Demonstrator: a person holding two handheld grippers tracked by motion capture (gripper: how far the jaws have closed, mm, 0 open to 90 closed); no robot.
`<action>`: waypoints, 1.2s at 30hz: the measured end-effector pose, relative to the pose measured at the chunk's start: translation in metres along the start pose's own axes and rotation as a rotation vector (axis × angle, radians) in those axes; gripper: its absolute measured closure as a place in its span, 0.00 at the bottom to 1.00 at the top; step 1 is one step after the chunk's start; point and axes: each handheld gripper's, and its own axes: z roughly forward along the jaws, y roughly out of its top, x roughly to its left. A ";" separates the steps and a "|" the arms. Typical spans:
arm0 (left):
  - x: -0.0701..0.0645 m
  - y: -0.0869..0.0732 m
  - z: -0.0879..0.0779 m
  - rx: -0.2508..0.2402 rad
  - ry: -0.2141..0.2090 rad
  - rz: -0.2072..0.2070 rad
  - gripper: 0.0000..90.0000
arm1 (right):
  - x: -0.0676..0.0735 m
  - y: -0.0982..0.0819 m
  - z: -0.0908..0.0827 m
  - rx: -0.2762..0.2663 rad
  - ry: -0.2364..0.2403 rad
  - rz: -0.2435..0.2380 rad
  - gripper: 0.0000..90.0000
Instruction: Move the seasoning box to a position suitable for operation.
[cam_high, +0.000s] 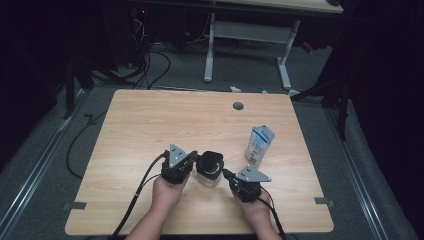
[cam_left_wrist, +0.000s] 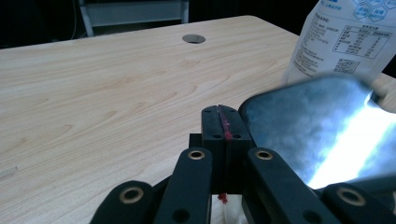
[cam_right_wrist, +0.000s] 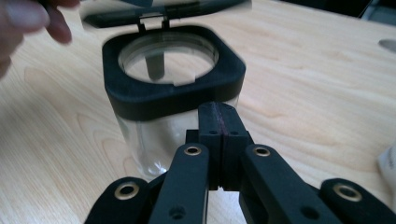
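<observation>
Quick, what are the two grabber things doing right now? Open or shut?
Left gripper: shut, nothing between its jaws, right beside the jar's raised lid.
Right gripper: shut, nothing between its jaws, tips at the clear jar.

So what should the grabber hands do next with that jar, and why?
Probably the right gripper should open its jaws and reach for the bag. The jar stands on the table with its hinged lid flipped up and its mouth open, and the bag stands just beside it. Both the right gripper and the left gripper have their jaws shut on nothing, so neither can pick anything up yet.
</observation>
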 end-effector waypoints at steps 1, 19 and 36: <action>0.001 -0.001 0.001 0.007 0.003 0.000 1.00 | 0.000 0.001 -0.002 -0.004 -0.003 -0.001 1.00; 0.003 -0.022 -0.026 0.002 -0.012 -0.061 1.00 | 0.013 0.015 -0.012 -0.088 0.027 -0.032 1.00; -0.041 -0.011 -0.034 -0.029 -0.088 -0.033 1.00 | 0.013 0.014 -0.011 -0.100 0.028 -0.041 1.00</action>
